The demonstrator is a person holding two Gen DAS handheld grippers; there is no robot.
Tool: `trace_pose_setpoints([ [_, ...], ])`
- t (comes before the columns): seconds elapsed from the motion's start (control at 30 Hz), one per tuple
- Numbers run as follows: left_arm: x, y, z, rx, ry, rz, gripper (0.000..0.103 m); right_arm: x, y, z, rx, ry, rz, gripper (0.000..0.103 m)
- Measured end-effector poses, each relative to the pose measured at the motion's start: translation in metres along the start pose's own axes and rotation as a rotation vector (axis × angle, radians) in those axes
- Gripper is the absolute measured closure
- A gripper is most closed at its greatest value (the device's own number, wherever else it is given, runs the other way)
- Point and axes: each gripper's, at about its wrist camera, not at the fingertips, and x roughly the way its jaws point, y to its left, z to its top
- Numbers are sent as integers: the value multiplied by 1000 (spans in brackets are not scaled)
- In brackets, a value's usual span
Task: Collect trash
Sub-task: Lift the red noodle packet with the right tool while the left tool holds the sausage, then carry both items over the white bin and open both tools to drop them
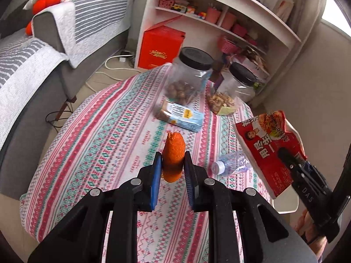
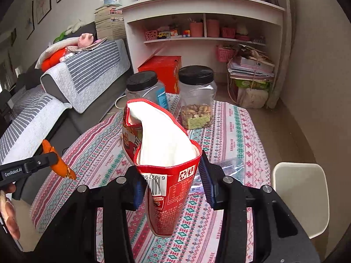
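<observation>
My left gripper (image 1: 172, 164) is shut on an orange carrot piece (image 1: 173, 153) and holds it above the patterned tablecloth (image 1: 105, 118). The carrot piece also shows in the right wrist view (image 2: 59, 164), at the left. My right gripper (image 2: 173, 175) is shut on a red snack bag (image 2: 166, 166), open at the top with a white inside, and holds it upright above the table. The bag shows in the left wrist view (image 1: 269, 144) at the right. A crushed clear plastic bottle (image 1: 230, 164) lies on the table between the grippers. A blue carton (image 1: 186, 118) lies further back.
Two clear jars with black lids (image 1: 190, 74) (image 1: 237, 85) hold nuts at the table's far side. A grey sofa (image 1: 33, 87) runs along the left. A white shelf unit (image 2: 201, 22) and a red box (image 1: 162, 46) stand behind. A white stool (image 2: 300, 197) stands at the right.
</observation>
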Motion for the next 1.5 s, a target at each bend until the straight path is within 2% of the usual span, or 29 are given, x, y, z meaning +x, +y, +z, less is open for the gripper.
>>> trace_pose_setpoints([
  [0.17, 10, -24, -6, 61, 8, -3, 82, -13, -36, 3, 51, -25, -56, 62],
  [0.43, 25, -51, -16, 104, 36, -18, 82, -31, -97, 1, 124, -47, -182, 62],
  [0.83, 52, -107, -32, 180, 80, -76, 82, -56, -196, -21, 294, 22, -405, 58],
  [0.87, 55, -112, -33, 186, 85, -83, 82, -61, -204, -23, 309, 26, -422, 54],
  [0.93, 61, -127, -37, 202, 100, -103, 82, -70, -216, -27, 333, 16, -459, 32],
  [1.0, 67, -142, -43, 221, 119, -129, 82, -81, -229, -30, 353, 0, -483, 29],
  [1.1, 76, -169, -54, 258, 147, -160, 82, -91, -245, -33, 377, -9, -506, 16],
  [1.2, 90, -198, -65, 258, 194, -201, 82, -101, -261, -34, 416, -25, -538, 12],
  [1.3, 103, -233, -78, 258, 243, -249, 82, -110, -274, -37, 478, -41, -518, 9],
  [1.5, 113, -321, -98, 384, 270, -295, 82, -134, -298, -41, 578, -109, -520, 7],
])
